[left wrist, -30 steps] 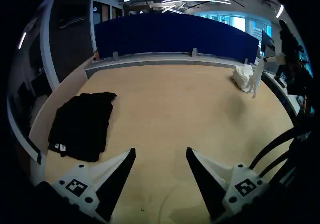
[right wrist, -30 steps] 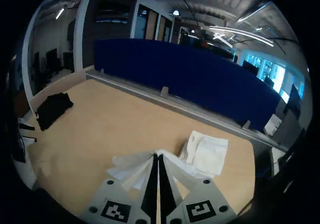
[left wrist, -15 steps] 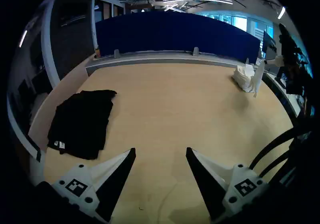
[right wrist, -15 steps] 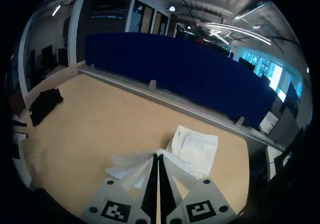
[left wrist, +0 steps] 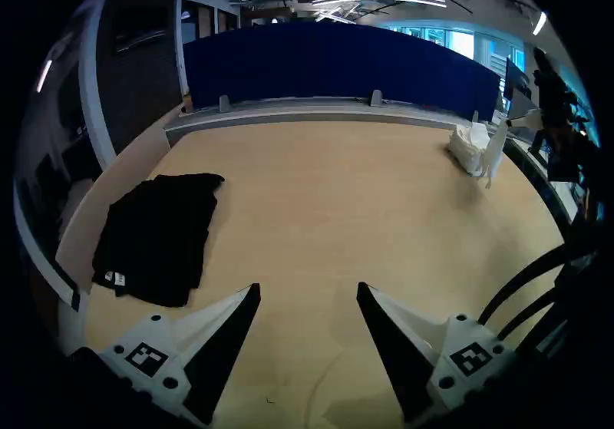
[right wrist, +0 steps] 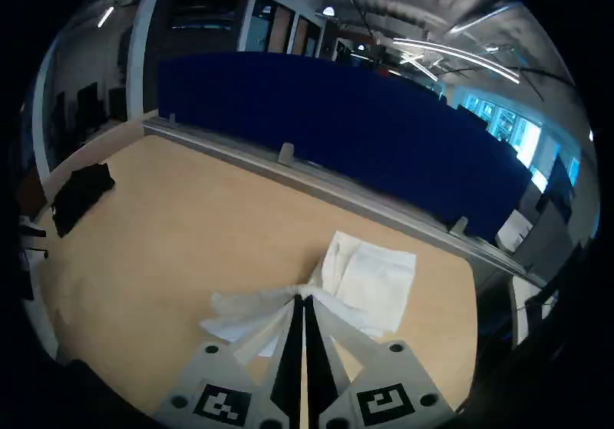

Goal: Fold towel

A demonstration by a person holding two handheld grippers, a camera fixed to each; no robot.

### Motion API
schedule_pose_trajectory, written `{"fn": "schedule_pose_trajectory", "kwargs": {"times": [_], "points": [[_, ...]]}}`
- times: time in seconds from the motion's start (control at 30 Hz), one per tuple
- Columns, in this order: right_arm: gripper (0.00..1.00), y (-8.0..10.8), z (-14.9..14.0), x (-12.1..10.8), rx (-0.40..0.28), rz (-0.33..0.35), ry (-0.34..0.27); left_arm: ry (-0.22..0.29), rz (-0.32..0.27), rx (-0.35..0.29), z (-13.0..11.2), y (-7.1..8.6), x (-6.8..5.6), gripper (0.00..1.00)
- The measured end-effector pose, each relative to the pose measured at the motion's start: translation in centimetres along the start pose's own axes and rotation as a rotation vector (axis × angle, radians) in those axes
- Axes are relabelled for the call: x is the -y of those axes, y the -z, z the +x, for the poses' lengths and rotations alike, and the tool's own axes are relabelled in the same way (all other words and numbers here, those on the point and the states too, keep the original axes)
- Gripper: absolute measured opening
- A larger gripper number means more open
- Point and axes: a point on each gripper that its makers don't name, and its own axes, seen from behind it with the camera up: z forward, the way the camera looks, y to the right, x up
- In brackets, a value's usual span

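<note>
A white towel [right wrist: 249, 315] is bunched in the right gripper [right wrist: 302, 300], jaws clenched on it, just near of a folded white stack [right wrist: 372, 275] at the counter's [right wrist: 192, 222] far right. The left gripper [left wrist: 307, 297] hovers level, jaws released, right of a black folded cloth [left wrist: 157, 233]. Since a second ago, the right gripper has drifted slightly while the left has barely moved.

the broad middle of the desk [left wrist: 330, 199] is lying bare ahead of the left tongs [left wrist: 307, 295], whose fingers are standing apart. a black folded cloth [left wrist: 157, 229] is taking up the left edge, a blue partition [left wrist: 338, 64] is walling off the far side, and chair bars [left wrist: 529, 283] are crowding the near right. a white stack [right wrist: 372, 275] is sitting just beyond the white towel [right wrist: 245, 314] pinched in the right tongs [right wrist: 301, 302].
</note>
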Motion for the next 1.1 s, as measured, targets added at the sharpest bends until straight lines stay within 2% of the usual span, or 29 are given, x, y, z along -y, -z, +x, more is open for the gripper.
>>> {"fn": "schedule_pose_trajectory", "kwargs": {"times": [0.17,0.37,0.67,1.1], "points": [[0.02,0.0,-0.8,-0.2,0.01,-0.002,0.002,0.001,0.002,0.0,0.1,0.0,0.1,0.94],[0.02,0.4,-3.2,0.0,0.03,0.002,-0.023,-0.003,0.004,0.0,0.0,-0.2,-0.2,0.93],[0.02,1.8,-9.4,-0.2,0.092,-0.007,-0.064,-0.008,0.0,-0.001,0.2,-0.1,-0.6,0.94],[0.02,3.4,-17.6,-1.6,0.195,-0.064,-0.15,-0.026,-0.014,-0.001,0.2,-0.2,-1.4,0.94]]}}
